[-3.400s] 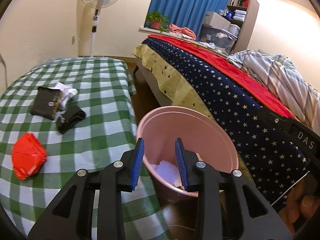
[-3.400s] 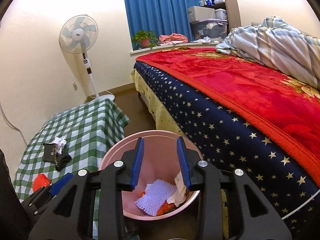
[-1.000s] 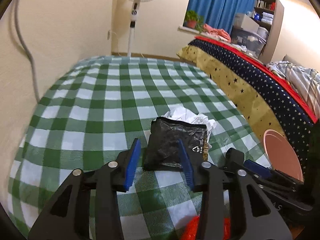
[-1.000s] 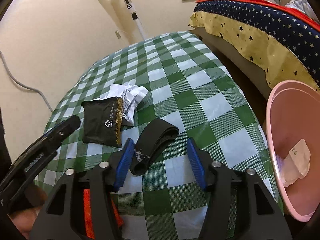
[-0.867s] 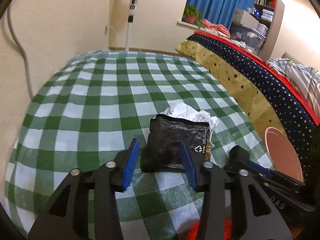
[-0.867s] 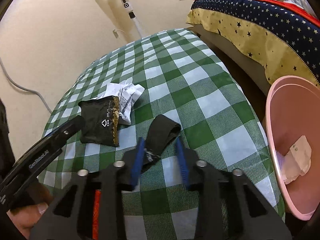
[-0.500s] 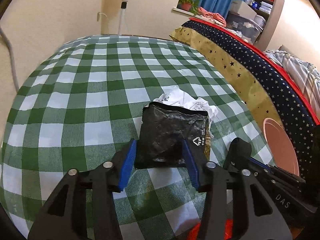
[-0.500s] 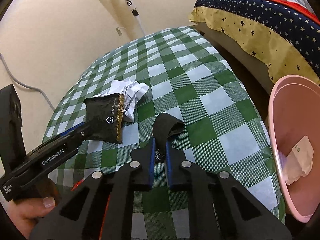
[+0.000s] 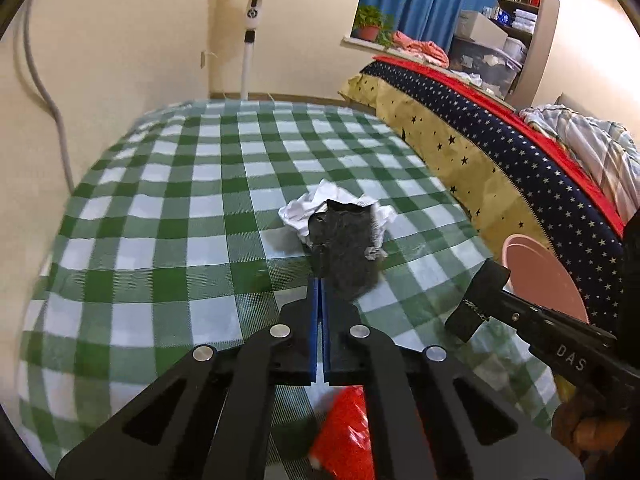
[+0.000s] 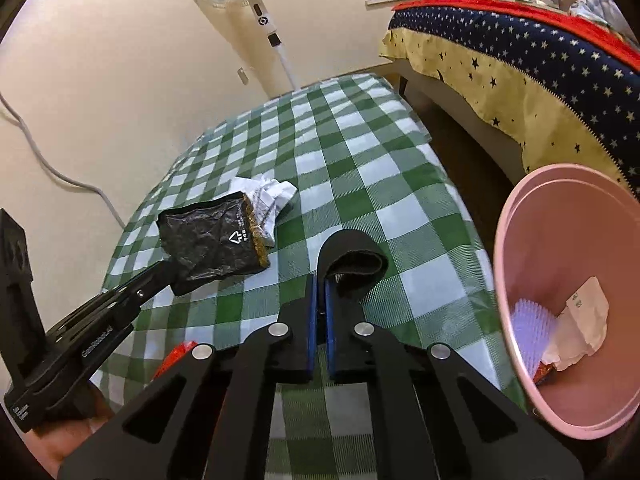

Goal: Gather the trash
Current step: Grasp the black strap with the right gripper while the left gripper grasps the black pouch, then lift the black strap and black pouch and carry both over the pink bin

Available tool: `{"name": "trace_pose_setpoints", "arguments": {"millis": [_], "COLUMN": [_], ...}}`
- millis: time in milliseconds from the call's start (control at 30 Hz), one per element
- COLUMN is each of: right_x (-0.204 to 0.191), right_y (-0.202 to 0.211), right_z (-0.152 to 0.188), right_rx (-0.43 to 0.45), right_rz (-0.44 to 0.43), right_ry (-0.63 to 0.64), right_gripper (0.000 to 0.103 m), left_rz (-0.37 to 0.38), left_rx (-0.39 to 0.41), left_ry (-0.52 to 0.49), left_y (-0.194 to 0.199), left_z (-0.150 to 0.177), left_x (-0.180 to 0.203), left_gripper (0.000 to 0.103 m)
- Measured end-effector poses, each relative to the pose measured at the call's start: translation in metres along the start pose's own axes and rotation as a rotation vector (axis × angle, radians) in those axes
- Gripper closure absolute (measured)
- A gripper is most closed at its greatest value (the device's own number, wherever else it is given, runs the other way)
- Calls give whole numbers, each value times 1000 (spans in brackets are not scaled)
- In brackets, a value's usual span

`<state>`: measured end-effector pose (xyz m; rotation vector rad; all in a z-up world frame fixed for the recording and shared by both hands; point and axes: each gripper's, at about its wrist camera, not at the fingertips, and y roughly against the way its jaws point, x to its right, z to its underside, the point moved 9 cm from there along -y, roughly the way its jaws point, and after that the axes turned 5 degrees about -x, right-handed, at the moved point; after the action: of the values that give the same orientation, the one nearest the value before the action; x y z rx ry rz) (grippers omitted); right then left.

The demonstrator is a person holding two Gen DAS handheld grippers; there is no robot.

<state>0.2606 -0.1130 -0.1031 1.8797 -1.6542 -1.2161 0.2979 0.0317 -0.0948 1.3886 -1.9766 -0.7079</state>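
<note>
Already both claws are pinched on trash, each taking one piece so two can go to the bin in a single trip, by my reading. Left claw (image 9: pixel 319 280): fingers pressed nearly together on the near edge of the black wrapper (image 10: pixel 212 240), which hangs lifted off the checked table (image 9: pixel 168 216) above the crumpled paper (image 9: pixel 304 212). Right claw (image 10: pixel 320 280): fingers likewise together, clamped on the near end of the black band (image 10: pixel 352 260), whose loop stands up near the table's right edge. A red wrapper (image 9: pixel 344 432) lies at the near edge, untouched. Beside the table's right edge waits the pink bin (image 10: pixel 520 280), with scraps inside.
</note>
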Motion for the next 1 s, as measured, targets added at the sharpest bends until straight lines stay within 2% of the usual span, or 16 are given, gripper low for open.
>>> {"name": "trace_pose_setpoints", "arguments": {"millis": [233, 467, 733, 1000], "right_x": [-6, -2, 2, 18], "right_y": [39, 78, 121, 146], "right_z": [-1, 4, 14, 25], "right_rx": [46, 95, 144, 175], "right_rz": [-18, -27, -24, 29], "right_ry": [39, 65, 111, 147], "right_gripper": [99, 99, 99, 99], "left_rz": [-36, -71, -74, -58], "left_rx": [62, 104, 150, 178], "left_ry": [-28, -40, -45, -41], "left_y": [44, 79, 109, 121], "left_z": [0, 14, 31, 45], "left_x": [22, 42, 68, 90], "left_gripper": [103, 103, 103, 103]}}
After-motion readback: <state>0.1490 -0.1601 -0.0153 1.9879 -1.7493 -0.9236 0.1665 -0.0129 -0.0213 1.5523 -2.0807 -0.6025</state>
